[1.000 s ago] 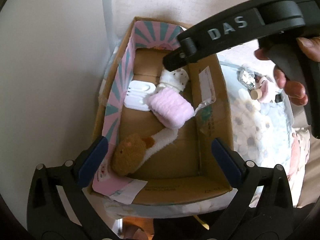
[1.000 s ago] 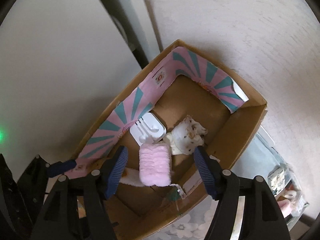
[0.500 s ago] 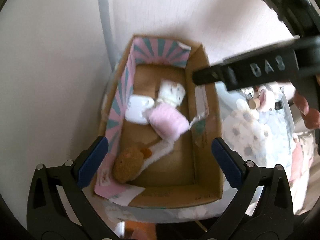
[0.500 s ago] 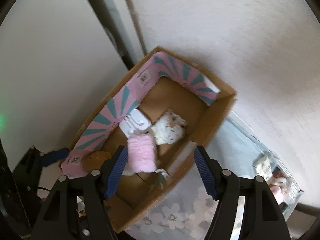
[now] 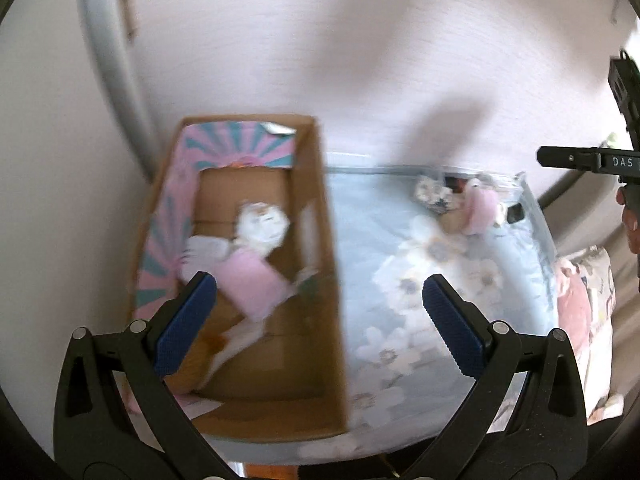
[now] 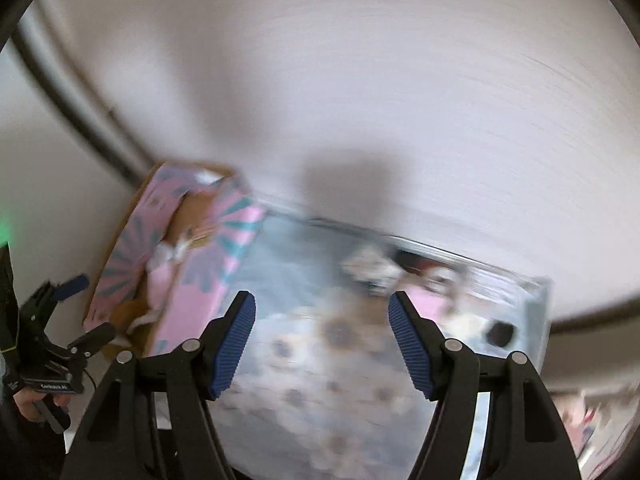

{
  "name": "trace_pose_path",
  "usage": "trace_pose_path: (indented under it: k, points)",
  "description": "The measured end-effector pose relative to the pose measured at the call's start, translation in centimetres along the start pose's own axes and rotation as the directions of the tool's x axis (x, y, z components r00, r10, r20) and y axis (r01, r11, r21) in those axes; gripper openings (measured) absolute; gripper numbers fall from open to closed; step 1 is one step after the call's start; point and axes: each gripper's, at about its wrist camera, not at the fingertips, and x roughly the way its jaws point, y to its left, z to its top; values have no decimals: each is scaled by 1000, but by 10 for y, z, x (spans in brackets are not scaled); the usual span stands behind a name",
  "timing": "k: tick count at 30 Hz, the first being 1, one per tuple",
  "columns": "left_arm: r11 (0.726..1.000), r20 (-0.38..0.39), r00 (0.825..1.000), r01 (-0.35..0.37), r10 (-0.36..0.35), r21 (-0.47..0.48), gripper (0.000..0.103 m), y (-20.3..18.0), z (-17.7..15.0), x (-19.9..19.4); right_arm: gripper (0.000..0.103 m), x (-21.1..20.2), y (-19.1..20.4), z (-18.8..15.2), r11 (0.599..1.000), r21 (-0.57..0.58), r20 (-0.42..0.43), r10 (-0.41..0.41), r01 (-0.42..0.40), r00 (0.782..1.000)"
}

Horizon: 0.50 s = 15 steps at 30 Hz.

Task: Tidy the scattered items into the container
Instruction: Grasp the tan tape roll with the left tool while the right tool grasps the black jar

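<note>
Both grippers, left gripper (image 5: 316,316) and right gripper (image 6: 322,340), gape wide and empty. The right should centre squarely over the far pink toy (image 6: 430,300) before closing, then carry it to the cardboard box (image 5: 316,216).

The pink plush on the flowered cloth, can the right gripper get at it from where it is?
Probably yes. The right gripper is open and empty, facing the pink plush, with only bare flowered cloth between them.
</note>
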Motion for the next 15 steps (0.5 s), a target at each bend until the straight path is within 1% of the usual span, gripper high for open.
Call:
trace_pose_path:
  k: [2, 3, 5, 7, 9, 12, 14, 15]
  points:
    - [1000, 5, 1000, 15, -15, 26, 103, -18, 5, 4, 65, -9, -31, -9, 998, 60, 20, -12, 11, 1000]
    - [998, 9, 1000, 24, -25, 51, 103, -32, 9, 8, 65, -14, -52, -17, 995, 93, 25, -36, 33, 999]
    - [996, 9, 999, 42, -43, 81, 102, -52, 15, 16, 65, -17, -76, -27, 990, 131, 18, -51, 48, 999]
    - [994, -13, 998, 70, -69, 88, 102, -71, 20, 30, 65, -16, -102, -40, 984, 170, 12, -51, 48, 999]
    - [992, -38, 996, 88, -85, 88, 101, -90, 24, 47, 65, -13, -119, -49, 980, 189, 4, -56, 54, 998]
    - [993, -88, 992, 92, -86, 73, 96, -118, 29, 83, 65, -3, -144, -62, 978, 200, 2, -67, 65, 998]
    - [993, -120, 988, 104, -98, 47, 87, -132, 32, 107, 65, 11, -158, -70, 978, 198, -4, -73, 72, 997]
    - [994, -129, 987, 106, -100, 35, 85, -136, 32, 115, 65, 18, -165, -73, 978, 194, -5, -79, 78, 997]
